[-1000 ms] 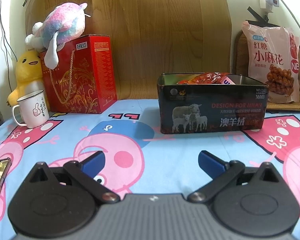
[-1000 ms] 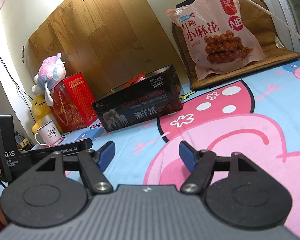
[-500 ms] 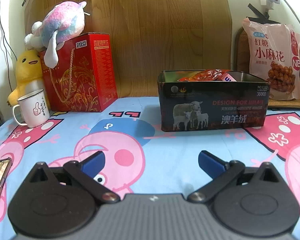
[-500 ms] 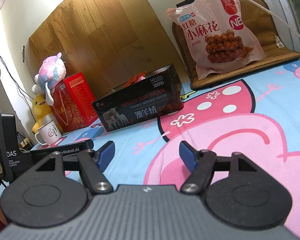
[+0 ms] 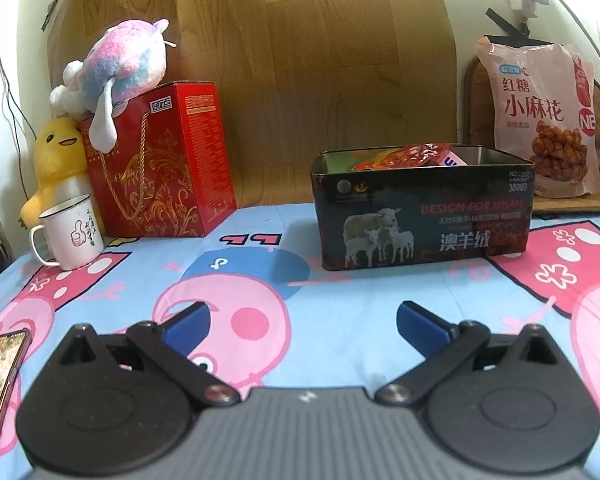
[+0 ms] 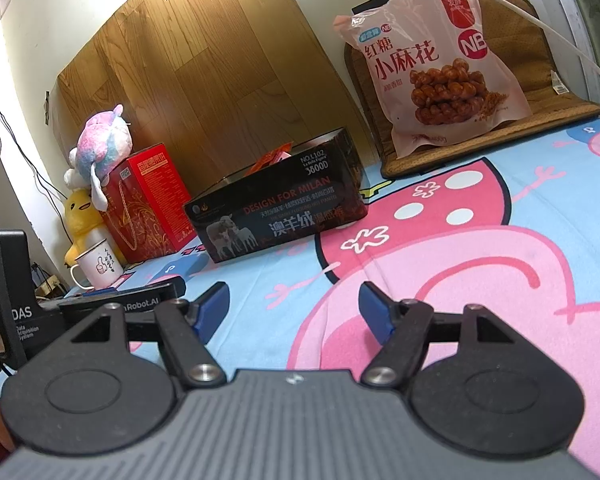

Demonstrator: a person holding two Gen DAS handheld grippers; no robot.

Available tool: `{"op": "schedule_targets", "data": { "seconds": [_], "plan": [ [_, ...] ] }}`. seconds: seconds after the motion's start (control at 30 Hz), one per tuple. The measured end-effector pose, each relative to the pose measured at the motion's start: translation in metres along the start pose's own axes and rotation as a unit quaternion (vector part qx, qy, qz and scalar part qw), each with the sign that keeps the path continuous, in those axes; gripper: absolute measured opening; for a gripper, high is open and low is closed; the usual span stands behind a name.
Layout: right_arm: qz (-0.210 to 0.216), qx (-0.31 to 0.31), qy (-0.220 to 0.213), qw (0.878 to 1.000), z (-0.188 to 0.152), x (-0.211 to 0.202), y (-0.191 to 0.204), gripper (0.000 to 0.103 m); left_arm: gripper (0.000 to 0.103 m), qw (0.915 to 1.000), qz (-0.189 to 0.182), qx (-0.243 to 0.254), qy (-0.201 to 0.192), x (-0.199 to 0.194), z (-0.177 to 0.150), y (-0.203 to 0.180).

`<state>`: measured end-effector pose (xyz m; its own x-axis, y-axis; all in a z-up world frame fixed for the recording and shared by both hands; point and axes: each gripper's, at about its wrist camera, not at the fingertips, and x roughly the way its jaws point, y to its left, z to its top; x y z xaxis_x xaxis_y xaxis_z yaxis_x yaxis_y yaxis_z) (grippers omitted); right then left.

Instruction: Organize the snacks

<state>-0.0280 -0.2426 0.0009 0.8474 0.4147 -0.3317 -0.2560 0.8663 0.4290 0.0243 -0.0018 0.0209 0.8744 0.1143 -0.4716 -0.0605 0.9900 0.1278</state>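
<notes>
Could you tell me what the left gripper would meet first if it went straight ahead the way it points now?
Probably the cartoon-print sheet first, since the open left gripper tilts slightly downward; beyond that lies the black tin, a little right of centre.

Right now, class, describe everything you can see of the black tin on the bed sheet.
The black tin is a rectangular, open-topped box, metal by its look, standing upright on the cartoon sheet. Its front shows sheep, red lettering and white Chinese characters. Red snack packets stick up above its rim. Neither gripper touches it.
</notes>
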Motion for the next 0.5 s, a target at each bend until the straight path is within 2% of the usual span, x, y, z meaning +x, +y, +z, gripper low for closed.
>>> {"op": "schedule_targets", "data": {
  "seconds": [0.5],
  "plan": [
    [0.000,0.000,0.000,1.000,0.0004,0.0001,-0.0001,0.074,0.103,1.0000,-0.001,0.007,-0.006,-0.0021,-0.0009,-0.0021]
  ]
}}
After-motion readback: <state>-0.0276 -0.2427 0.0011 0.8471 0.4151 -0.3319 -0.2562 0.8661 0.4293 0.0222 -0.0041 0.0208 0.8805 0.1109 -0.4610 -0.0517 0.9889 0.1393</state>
